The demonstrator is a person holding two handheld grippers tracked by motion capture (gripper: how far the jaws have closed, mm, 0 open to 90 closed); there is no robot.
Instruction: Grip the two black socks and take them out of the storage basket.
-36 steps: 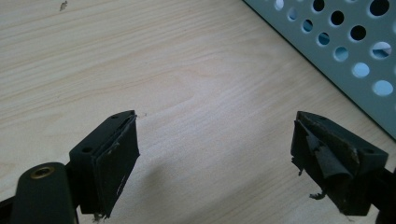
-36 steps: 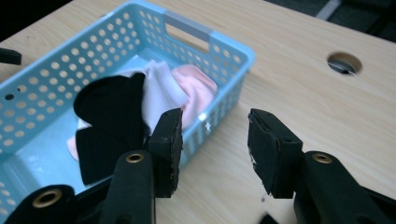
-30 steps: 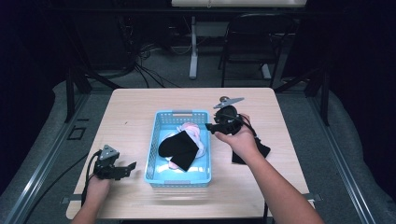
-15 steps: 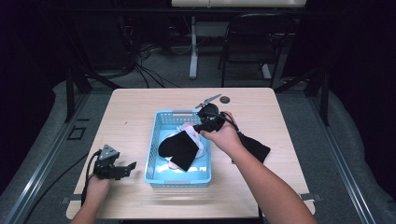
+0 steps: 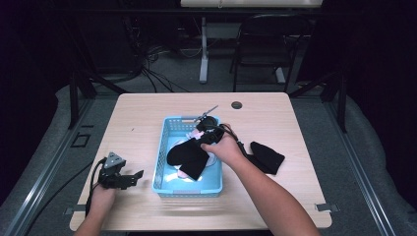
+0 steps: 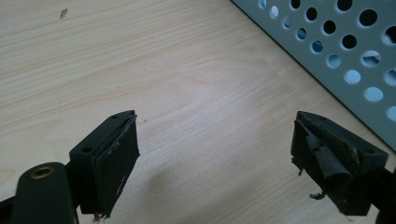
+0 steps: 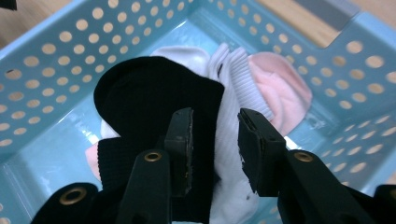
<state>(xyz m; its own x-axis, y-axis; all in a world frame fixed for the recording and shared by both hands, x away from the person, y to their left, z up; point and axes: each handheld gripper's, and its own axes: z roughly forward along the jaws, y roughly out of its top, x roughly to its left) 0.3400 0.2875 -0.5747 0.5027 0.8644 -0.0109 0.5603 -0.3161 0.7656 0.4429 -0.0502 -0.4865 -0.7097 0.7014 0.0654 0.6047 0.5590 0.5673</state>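
Observation:
A light blue perforated basket (image 5: 161, 160) stands mid-table with a black sock (image 5: 189, 155), a white sock and a pink sock in it. My right gripper (image 5: 200, 136) reaches down into it from the right. In the right gripper view its jaws (image 7: 215, 116) have just been closing and stand partly apart over the black sock's (image 7: 149, 98) edge, above the white ribbed sock (image 7: 238, 74); the pads press on nothing. The pink sock (image 7: 280, 93) lies beside it. My left gripper (image 5: 135, 178) rests wide open on bare wood (image 6: 217, 126) left of the basket.
A second black sock (image 5: 268, 157) lies on the table just right of the basket, under my right forearm. The basket's wall (image 6: 336, 56) is close at the left gripper's upper right. A round cable hole (image 5: 237, 104) sits near the table's far edge.
My right hand has moved left and down, from the basket's right rim to over the socks inside, and its jaws have narrowed. The left gripper has stayed put.

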